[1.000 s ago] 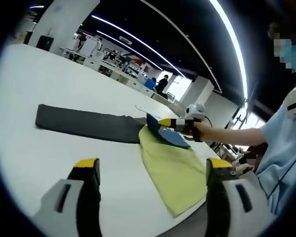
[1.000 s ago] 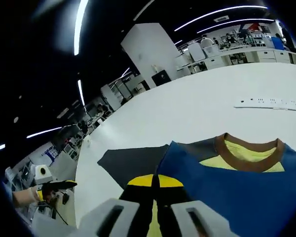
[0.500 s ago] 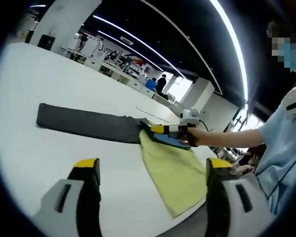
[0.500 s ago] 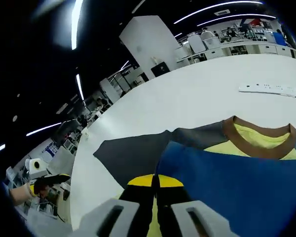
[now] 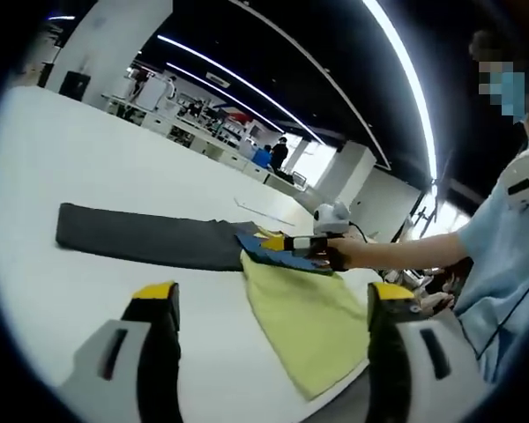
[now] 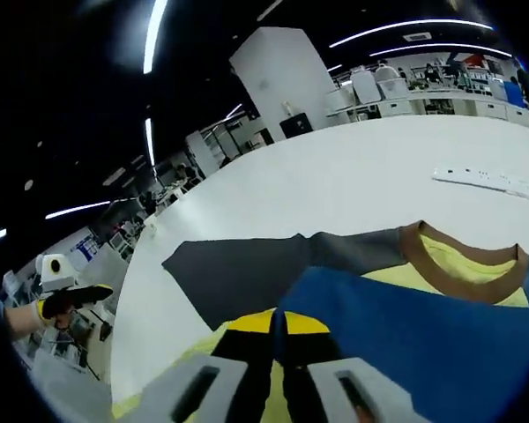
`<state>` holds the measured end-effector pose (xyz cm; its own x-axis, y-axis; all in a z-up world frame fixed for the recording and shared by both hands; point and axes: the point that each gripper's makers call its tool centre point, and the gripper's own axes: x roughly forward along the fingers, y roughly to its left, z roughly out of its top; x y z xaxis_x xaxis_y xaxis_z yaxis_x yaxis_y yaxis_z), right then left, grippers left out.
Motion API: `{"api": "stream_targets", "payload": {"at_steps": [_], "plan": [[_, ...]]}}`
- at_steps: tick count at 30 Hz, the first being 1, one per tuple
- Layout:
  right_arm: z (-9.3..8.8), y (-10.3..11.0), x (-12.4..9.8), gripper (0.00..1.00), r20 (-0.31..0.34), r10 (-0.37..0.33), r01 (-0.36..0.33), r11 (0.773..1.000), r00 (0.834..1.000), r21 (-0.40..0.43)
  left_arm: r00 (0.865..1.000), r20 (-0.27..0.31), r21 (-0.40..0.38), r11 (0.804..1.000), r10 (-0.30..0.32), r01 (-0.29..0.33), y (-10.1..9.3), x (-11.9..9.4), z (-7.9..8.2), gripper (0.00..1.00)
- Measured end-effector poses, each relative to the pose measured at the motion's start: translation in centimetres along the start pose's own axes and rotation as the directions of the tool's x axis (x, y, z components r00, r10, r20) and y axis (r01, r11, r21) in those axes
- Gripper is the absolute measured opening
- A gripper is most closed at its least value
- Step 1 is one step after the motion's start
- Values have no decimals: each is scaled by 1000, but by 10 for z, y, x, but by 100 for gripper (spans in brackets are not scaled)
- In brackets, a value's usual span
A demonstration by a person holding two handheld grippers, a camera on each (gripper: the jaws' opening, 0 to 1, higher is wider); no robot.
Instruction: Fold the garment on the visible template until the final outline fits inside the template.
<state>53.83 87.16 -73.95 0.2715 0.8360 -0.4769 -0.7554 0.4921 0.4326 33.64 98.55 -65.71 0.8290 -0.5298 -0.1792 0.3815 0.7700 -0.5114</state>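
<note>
The soft yellow, blue and grey shirt (image 5: 291, 304) lies on the big white table (image 5: 88, 167), its long grey sleeve stretched out left. The right gripper (image 6: 278, 328) pinches the blue sleeve, jaws together. The left gripper (image 5: 269, 313) hangs above the table, jaws wide apart.

Your left gripper (image 5: 271, 304): jaws wide apart, nothing between them; your right gripper (image 6: 277, 328): jaws pressed together, your right hand (image 5: 342, 255) gripping its handle, forearm extended.
</note>
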Motion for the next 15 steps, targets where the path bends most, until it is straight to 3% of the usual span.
{"api": "stream_targets", "payload": {"at_steps": [4, 10, 15], "plan": [[3, -7, -12, 8, 18, -18, 17, 1000, 1000, 7, 1000, 8, 5, 1000, -6, 6, 1, 6, 2, 90], [5, -10, -32, 35, 38, -5, 8, 998, 999, -61, 1000, 19, 5, 1000, -20, 20, -1, 14, 7, 94], [4, -16, -50, 54, 42, -10, 13, 998, 999, -67, 999, 15, 11, 999, -44, 44, -5, 19, 12, 93]]}}
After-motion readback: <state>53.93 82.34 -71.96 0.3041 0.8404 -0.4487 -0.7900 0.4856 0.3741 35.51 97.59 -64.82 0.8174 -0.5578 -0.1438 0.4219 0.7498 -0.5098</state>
